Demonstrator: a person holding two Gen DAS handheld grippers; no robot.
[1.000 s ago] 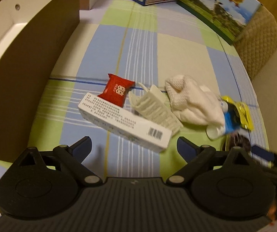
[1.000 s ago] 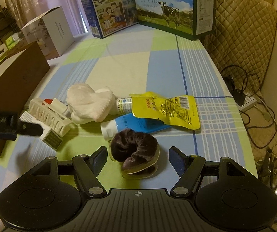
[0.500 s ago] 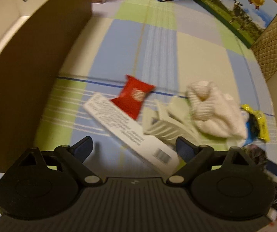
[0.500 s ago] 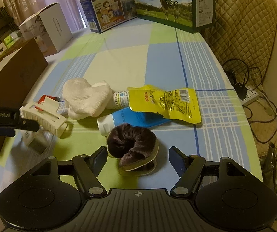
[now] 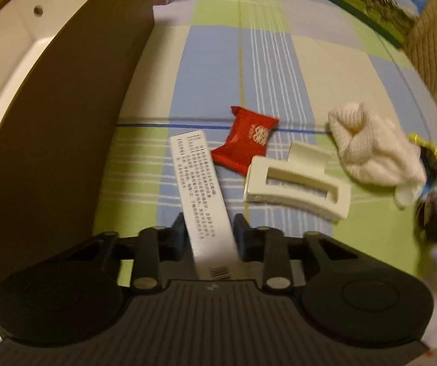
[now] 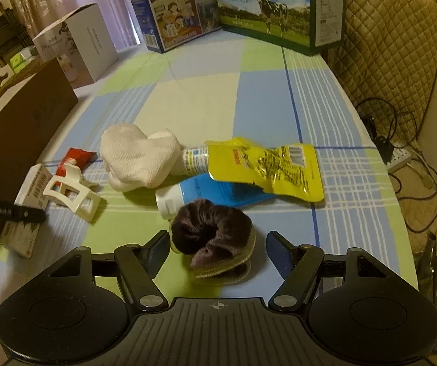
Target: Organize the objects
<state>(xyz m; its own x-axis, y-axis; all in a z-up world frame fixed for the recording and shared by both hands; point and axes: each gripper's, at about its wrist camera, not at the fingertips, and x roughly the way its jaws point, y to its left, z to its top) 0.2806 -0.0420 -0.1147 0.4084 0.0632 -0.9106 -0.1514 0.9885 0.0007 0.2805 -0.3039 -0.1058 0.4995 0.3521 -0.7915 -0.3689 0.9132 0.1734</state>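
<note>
My left gripper (image 5: 209,228) is shut on the near end of a long white carton (image 5: 200,183) printed with text and a barcode, which lies on the checked tablecloth. Just past it lie a red snack packet (image 5: 245,140), a cream hair claw (image 5: 297,183) and a white knitted cloth (image 5: 370,149). In the right wrist view my right gripper (image 6: 218,244) stands open, its fingers on either side of a dark brown scrunchie (image 6: 212,228) without pressing it. Beyond the scrunchie are a blue tube (image 6: 206,195) and a yellow pouch (image 6: 267,167).
A tall brown box (image 5: 66,122) with a white inside stands close on the left. Milk cartons (image 6: 279,9) and a white box (image 6: 78,42) line the table's far edge. A quilted chair (image 6: 386,45) and floor cables (image 6: 401,158) are off the right edge.
My left gripper dropped closer to the table and closed its jaws on the white carton, which now lies lengthwise between them. The hair claw shifted. The right gripper stayed still.
</note>
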